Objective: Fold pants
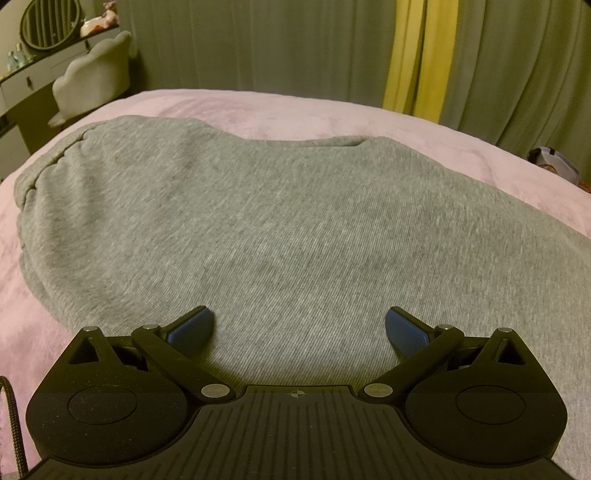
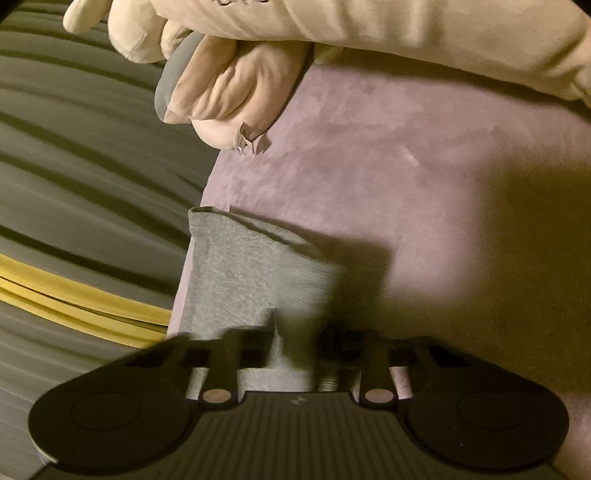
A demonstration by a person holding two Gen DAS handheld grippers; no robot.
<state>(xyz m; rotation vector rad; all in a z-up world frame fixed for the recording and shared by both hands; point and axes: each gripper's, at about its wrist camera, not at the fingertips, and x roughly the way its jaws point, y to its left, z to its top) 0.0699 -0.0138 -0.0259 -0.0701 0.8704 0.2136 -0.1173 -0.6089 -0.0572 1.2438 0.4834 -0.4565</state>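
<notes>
Grey knit pants [image 1: 258, 206] lie spread flat on a pink bed cover [image 1: 332, 110], filling most of the left wrist view, with the gathered waistband at the far left. My left gripper [image 1: 299, 325] hovers just above the near part of the fabric, blue pads wide apart and nothing between them. In the right wrist view a narrow grey pant leg end [image 2: 236, 266] lies by the bed's left edge. My right gripper [image 2: 301, 332] has its fingers drawn close together with a bunch of that grey fabric pinched between them. The fingertips are blurred and in shadow.
A cream plush toy [image 2: 236, 92] lies on the pink cover [image 2: 424, 166] beyond the leg end. Grey curtains [image 2: 74, 147] with a yellow panel [image 1: 417, 55] hang past the bed's edge. A padded chair [image 1: 96, 74] and a dresser with an oval mirror [image 1: 48, 22] stand at the far left.
</notes>
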